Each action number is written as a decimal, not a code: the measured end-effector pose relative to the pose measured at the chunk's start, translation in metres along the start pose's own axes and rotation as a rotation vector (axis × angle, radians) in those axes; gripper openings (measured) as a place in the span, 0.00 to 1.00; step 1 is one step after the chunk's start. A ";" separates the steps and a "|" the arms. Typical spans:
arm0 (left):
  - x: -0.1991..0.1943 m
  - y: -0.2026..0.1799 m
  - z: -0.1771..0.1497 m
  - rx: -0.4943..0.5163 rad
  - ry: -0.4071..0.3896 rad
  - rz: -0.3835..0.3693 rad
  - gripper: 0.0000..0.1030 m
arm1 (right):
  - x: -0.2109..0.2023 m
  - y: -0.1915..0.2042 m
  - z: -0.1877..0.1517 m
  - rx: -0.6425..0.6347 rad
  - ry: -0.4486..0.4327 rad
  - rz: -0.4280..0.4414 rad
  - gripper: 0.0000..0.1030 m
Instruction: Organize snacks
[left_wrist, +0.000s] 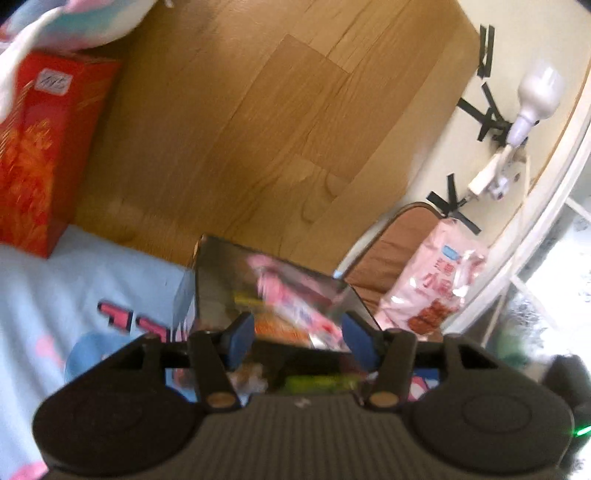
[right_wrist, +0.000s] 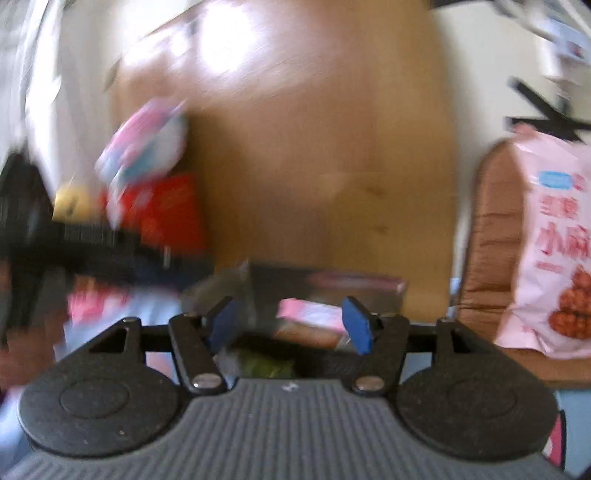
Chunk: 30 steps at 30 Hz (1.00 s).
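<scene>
Both tools stand open with nothing gripped: left tool (left_wrist: 299, 334), right tool (right_wrist: 290, 321). Ahead lies a clear box (left_wrist: 266, 280) of snacks. The pink bag (left_wrist: 432, 277) shows Chinese characters, blurred

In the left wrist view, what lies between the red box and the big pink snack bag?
Between the red box and the pink snack bag, the left wrist view shows mostly bare wood floor; lower down, the clear bin of snacks stands between them.
</scene>
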<state>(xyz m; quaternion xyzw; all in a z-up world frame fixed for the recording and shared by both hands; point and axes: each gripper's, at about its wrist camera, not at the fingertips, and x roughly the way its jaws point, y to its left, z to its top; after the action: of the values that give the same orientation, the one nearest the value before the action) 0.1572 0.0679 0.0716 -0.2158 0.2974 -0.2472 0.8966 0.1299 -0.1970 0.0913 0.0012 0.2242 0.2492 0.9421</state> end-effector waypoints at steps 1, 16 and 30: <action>-0.004 0.000 -0.004 -0.003 0.004 0.000 0.52 | 0.005 0.010 -0.004 -0.070 0.035 -0.006 0.61; -0.061 0.024 -0.067 -0.129 0.077 0.033 0.52 | 0.007 0.034 -0.047 -0.261 0.173 -0.112 0.20; -0.050 -0.020 -0.106 -0.051 0.209 -0.101 0.52 | -0.118 -0.037 -0.112 0.402 0.153 -0.270 0.34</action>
<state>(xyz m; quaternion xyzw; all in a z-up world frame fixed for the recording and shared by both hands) 0.0480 0.0552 0.0266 -0.2264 0.3840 -0.3056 0.8414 0.0087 -0.2971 0.0363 0.1395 0.3380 0.0708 0.9281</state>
